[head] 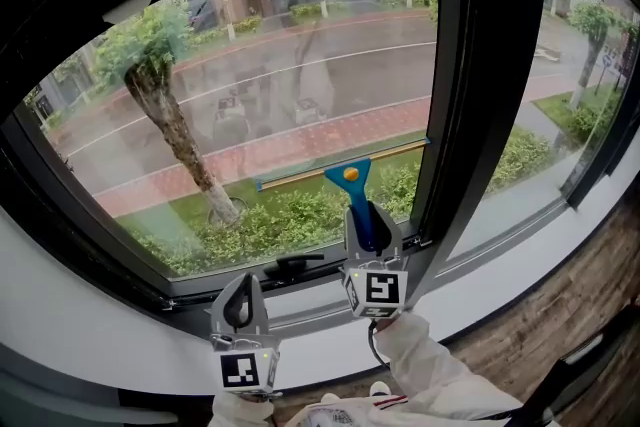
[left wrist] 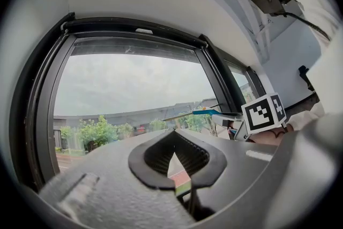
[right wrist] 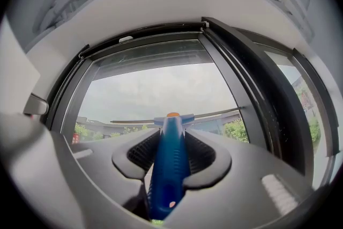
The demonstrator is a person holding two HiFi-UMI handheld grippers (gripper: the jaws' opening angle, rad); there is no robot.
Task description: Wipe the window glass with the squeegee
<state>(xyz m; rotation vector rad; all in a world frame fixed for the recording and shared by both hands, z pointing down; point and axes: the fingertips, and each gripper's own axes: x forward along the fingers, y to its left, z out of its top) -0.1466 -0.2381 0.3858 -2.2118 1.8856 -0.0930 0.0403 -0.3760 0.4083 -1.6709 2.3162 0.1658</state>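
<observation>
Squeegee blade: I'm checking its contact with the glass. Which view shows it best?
Head view: the whole squeegee blade lies across the window glass. Right gripper view shows it beyond the handle; left gripper view, a distant sliver.

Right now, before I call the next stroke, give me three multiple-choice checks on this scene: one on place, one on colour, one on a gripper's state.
1. Where is the blade of the squeegee?
A. Low on the big pane, reaching toward the frame post
B. At its top left corner
C. Along its upper edge

2. What colour is the squeegee's handle?
A. Red
B. Green
C. Blue

3. What is the left gripper doing?
A. Clamping a cloth
B. Shut, holding nothing
C. Gripping the squeegee

Answers:
1 A: the head view shows the blade low and right on the glass.
2 C: the handle clamped in the right gripper is blue.
3 B: its jaw tips meet with nothing between them.
</observation>
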